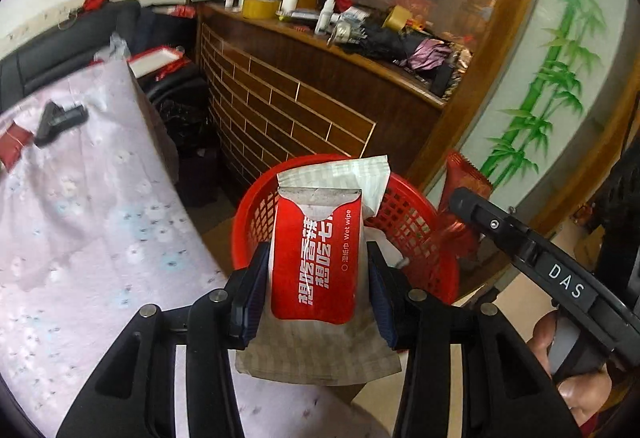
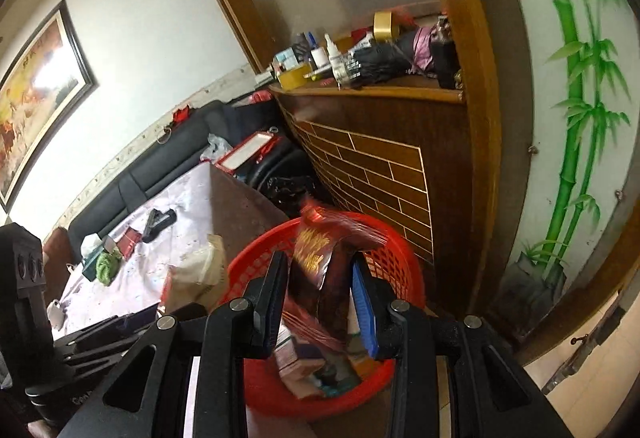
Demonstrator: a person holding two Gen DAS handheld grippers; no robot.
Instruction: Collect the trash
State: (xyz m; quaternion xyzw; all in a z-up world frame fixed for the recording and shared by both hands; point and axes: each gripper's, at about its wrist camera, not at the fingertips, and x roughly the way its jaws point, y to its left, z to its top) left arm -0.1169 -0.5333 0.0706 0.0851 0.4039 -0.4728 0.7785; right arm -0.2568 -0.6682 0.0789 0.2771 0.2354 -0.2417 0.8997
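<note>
A red and white wet wipe packet (image 1: 314,258) stands upright between the fingers of my left gripper (image 1: 316,258), which is shut on it just in front of a red mesh basket (image 1: 248,206). In the right wrist view my right gripper (image 2: 320,262) is shut on a dark red snack wrapper (image 2: 320,250), held over the same basket (image 2: 256,258). Several boxes and wrappers lie inside the basket. From the left wrist view the snack wrapper (image 1: 460,178) shows beyond the basket's right rim, at the tip of the right gripper (image 1: 466,204).
A table with a pale floral cloth (image 1: 80,218) lies to the left, carrying a black tool (image 1: 60,120) and small items. Behind the basket rises a wooden counter with a brick-pattern front (image 1: 300,106), its top cluttered. A black sofa (image 1: 60,38) lines the wall.
</note>
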